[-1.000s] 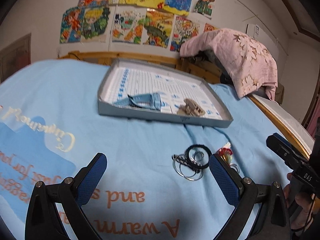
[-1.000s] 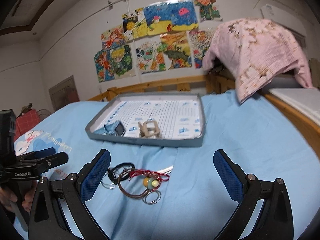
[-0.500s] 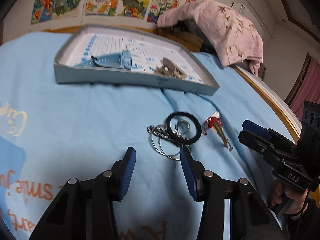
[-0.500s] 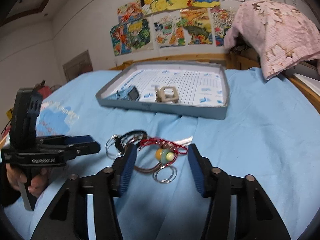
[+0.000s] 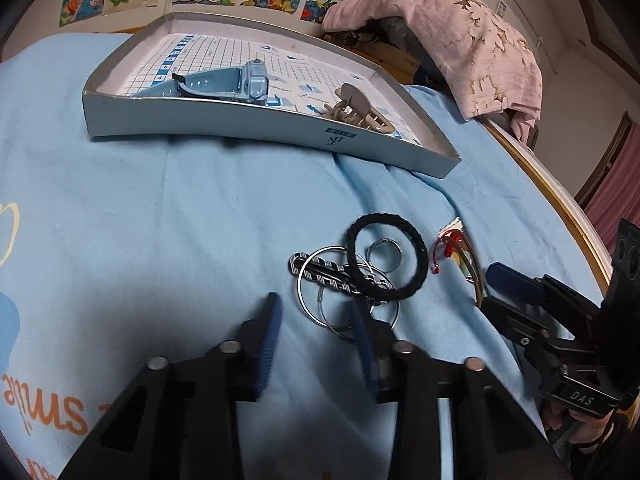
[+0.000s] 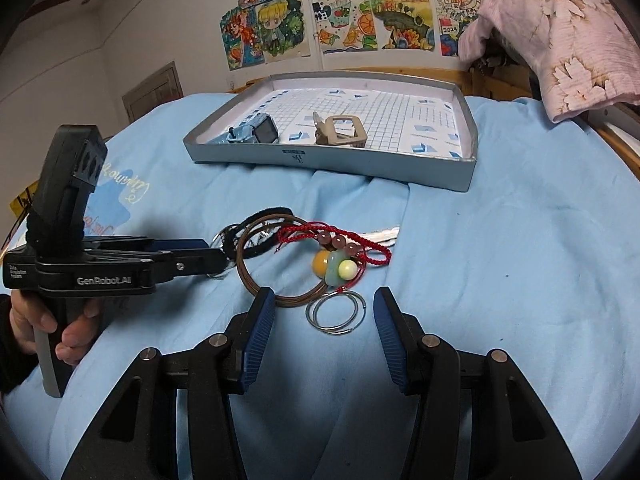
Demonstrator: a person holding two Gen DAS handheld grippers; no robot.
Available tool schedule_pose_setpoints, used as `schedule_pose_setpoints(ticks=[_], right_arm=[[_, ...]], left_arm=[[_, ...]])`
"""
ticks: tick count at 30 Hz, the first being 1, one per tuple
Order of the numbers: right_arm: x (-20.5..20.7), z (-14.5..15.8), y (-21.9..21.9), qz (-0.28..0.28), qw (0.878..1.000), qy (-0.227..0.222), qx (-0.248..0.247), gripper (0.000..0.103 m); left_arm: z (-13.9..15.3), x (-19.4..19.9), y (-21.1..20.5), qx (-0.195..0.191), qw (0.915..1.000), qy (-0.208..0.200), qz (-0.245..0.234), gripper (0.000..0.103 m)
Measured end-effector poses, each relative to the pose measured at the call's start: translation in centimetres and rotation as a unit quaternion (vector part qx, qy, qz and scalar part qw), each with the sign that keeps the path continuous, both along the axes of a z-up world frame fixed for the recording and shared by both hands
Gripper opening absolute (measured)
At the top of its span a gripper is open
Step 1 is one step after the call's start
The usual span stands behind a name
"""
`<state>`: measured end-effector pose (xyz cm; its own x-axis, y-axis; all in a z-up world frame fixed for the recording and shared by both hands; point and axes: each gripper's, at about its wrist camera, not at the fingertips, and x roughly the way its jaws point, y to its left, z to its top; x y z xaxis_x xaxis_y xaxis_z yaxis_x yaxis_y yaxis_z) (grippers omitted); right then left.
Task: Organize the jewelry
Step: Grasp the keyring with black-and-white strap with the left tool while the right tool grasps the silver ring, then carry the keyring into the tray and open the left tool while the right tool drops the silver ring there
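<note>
So both my grippers are down low over the blue sheet, pointed at the jewelry pile.

My left gripper is closing right now. In its own view, low centre, the right pad sits over the edge of the silver rings, but the pads aren't pressing on anything yet, so it's empty. Just above it lie the black hair tie and the striped clip, all overlapping.

My right gripper sits half open with nothing held. In its view, low centre, a pair of small silver rings lies between the pads without touching either. The brown bangle touches the left pad. The red cord bracelet with its beads is draped over the bangle, mid frame.

The tray is further back, upper middle, well apart from the pile. Inside it are the blue watch on the left and a beige claw clip beside it.
</note>
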<state>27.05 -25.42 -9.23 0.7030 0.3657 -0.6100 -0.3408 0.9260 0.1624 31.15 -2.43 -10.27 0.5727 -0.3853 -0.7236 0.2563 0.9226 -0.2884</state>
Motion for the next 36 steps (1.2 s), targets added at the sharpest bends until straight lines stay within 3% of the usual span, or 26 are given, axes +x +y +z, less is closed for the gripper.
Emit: schedule_pose_setpoints(ticks=[4,6,8,14,18,36], right_arm=[[0.3,0.1,0.2,0.001,1.0,0.0,-0.003,0.046],[0.7,-0.2,0.3,0.002,1.0,0.011,-0.005,0.037],[1.0,-0.6,0.4,-0.001,1.0,0.024,-0.011,0.036],[0.9,-0.9,0.9,0.003,0.999,0.038,-0.024,0.034],[0.8,-1.2,1.1,0.005,0.998,0.048,-0.034,0.027],[-2.5,0.2,0.3,0.01,0.999,0.039,-0.01,0.026]], left_arm=[[-0.3,0.1,0.1,-0.007,1.0,0.002,0.0,0.012],[-0.3,0.0,0.2,-0.01,0.9999,-0.001,-0.003,0.007],[-0.3,-0.2,0.2,-0.012,0.9999,-0.006,-0.004,0.006],[-0.1,-0.9,0.6,-0.021,0.9996,-0.015,-0.011,0.005],[0.6,-1.7,0.5,-0.012,0.9996,-0.02,-0.015,0.004],[4.8,-8.2,0.2,0.045,0.9968,-0.051,-0.042,0.004]])
